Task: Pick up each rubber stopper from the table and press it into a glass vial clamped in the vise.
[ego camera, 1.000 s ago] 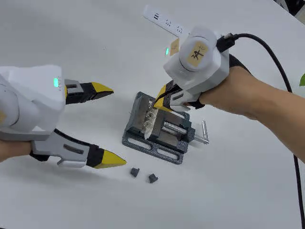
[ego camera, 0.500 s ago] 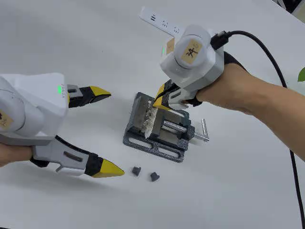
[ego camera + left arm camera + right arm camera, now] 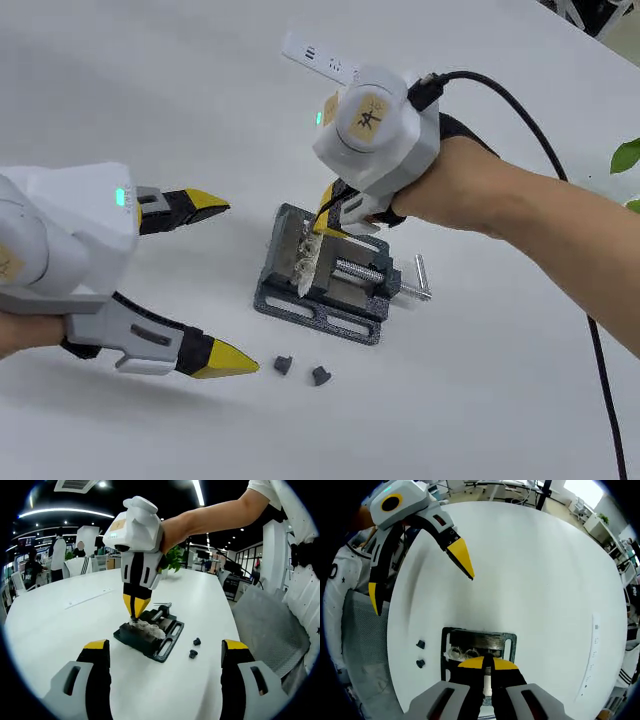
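Observation:
A dark grey vise (image 3: 340, 300) stands on the white table and clamps clear glass vials (image 3: 305, 255) in a row. My right gripper (image 3: 325, 222) is shut, its yellow tips pointing down onto the vials (image 3: 460, 653) at the far end of the row; whatever is under the tips is hidden. Two dark rubber stoppers (image 3: 283, 365) (image 3: 320, 375) lie loose in front of the vise. My left gripper (image 3: 228, 285) stands wide open and holds nothing, left of the vise, its near tip close to the stoppers (image 3: 197, 641). The vise (image 3: 150, 635) lies ahead of the left gripper (image 3: 165, 646).
A white power strip (image 3: 320, 58) lies at the back of the table. A black cable (image 3: 560, 170) runs from the right gripper over the person's forearm. Green leaves (image 3: 628, 155) show at the right edge. Chairs and people stand beyond the table.
The view has shifted a little. The right gripper stays shut over the vials. The left gripper's near jaw tip has come slightly closer to the stoppers.

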`<state>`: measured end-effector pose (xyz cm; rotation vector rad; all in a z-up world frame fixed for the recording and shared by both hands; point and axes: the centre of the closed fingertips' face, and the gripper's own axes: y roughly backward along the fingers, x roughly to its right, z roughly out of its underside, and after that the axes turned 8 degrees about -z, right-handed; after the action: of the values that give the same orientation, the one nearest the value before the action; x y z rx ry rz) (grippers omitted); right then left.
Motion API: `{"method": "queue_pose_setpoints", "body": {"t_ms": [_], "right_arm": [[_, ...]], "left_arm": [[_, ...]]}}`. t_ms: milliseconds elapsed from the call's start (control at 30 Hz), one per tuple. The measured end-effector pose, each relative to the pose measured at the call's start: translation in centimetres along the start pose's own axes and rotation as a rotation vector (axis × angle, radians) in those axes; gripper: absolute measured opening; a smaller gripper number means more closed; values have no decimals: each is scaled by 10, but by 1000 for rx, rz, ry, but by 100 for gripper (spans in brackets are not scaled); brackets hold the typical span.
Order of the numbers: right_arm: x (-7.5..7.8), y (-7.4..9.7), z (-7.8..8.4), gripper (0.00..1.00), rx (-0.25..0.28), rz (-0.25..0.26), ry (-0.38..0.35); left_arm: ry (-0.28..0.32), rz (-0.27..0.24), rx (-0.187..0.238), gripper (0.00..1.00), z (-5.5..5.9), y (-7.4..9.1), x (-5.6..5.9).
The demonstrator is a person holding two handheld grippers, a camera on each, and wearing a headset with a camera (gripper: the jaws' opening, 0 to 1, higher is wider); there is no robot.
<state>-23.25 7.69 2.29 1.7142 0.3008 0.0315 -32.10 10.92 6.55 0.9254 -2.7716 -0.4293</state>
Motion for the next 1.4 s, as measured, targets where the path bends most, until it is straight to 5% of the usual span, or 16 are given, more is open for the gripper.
{"method": "queue_pose_setpoints", "body": {"t_ms": [233,500,967,1067,1400], "right_arm": [[0,1,2,0,5,-3,-11],[-1,4,3,0,121,16,-73],[0,4,2,0,139,33,-69],[1,8,2,8,158,42,-82],[-7,32,1,9,266,85,-126]], "left_arm": [[-1,5,-8,91,-1,1,4],[-13,-7,-23,91,-2,7,2],[-19,-19,-38,91,-3,12,6],[-22,-20,-44,91,-2,14,7],[-41,-6,-65,89,-2,14,13]]}}
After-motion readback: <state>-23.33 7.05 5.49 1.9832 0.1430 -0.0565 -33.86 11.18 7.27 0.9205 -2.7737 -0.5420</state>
